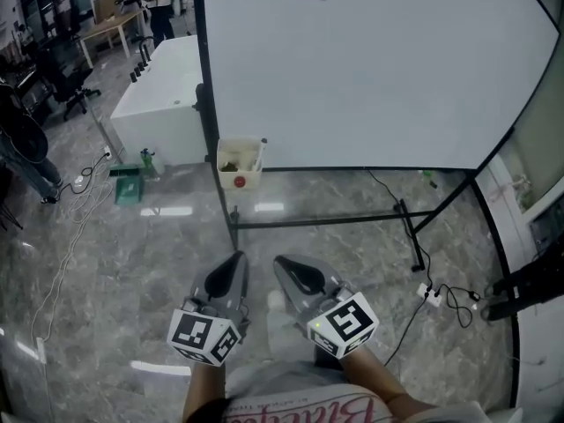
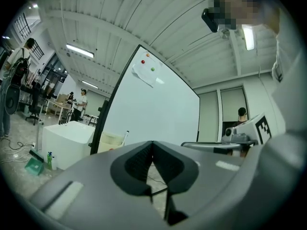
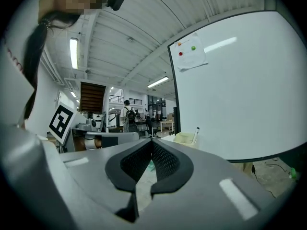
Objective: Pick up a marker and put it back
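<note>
Left grey gripper [image 1: 236,259] and right grey gripper [image 1: 282,264]: jaws fully together, nothing between them. The slim white marker [image 1: 259,153] stands in the cream plastic box [image 1: 240,180], well ahead of both, at the large whiteboard [image 1: 370,69] lower corner.

Grey left hand-held gripper [image 1: 236,259] and right hand-held gripper [image 1: 282,263] carry black-and-white marker cubes [image 1: 204,336].

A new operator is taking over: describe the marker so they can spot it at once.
Find the big whiteboard. At its lower left corner is a small cream box with a red dot on its front. The marker is the thin white stick leaning out of the box's right side, the only thing rising above the rim.
</note>
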`<state>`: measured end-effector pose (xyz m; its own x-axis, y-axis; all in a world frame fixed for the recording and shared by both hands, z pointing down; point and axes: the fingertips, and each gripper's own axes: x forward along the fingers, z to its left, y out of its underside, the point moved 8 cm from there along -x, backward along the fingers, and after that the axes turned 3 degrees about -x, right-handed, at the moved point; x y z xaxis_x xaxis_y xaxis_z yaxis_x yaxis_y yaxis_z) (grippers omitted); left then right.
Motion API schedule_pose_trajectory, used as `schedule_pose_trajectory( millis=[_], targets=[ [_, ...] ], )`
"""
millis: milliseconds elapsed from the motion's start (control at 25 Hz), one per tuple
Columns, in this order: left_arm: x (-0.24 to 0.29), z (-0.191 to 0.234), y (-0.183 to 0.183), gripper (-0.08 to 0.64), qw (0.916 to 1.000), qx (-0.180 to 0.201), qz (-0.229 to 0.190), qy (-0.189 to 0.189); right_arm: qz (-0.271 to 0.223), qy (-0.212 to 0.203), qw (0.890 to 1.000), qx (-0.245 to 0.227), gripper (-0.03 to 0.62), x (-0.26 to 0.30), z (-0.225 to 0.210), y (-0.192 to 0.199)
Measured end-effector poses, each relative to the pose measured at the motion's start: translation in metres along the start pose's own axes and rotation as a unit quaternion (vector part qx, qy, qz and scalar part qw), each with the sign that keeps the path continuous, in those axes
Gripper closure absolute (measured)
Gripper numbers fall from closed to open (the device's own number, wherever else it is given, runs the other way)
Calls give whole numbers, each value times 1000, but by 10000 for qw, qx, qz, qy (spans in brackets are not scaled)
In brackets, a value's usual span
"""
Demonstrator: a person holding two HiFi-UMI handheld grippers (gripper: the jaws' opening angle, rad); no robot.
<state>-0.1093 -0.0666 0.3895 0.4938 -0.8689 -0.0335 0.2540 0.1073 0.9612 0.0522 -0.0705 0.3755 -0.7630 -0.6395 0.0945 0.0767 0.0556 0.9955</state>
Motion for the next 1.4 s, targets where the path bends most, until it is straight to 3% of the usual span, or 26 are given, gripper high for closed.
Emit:
schedule_pose_trajectory(
  millis=[520,760,1040,1400],
  targets=[
    [115,49,-15,560,9997,139,70,-189,-18,-286,9996,87,591,83,-112,-10],
    [147,73,-22,560,9991,203,16,-371,204,-295,9990,282,549,123,-151,-5],
    [162,92,-25,560,9982,172,-1,-576,506,-541,9950,675,514,158,-172,9],
    [162,108,-29,560,9978,125,92,-643,764,-475,9880,1253,494,178,-179,27]
  ],
)
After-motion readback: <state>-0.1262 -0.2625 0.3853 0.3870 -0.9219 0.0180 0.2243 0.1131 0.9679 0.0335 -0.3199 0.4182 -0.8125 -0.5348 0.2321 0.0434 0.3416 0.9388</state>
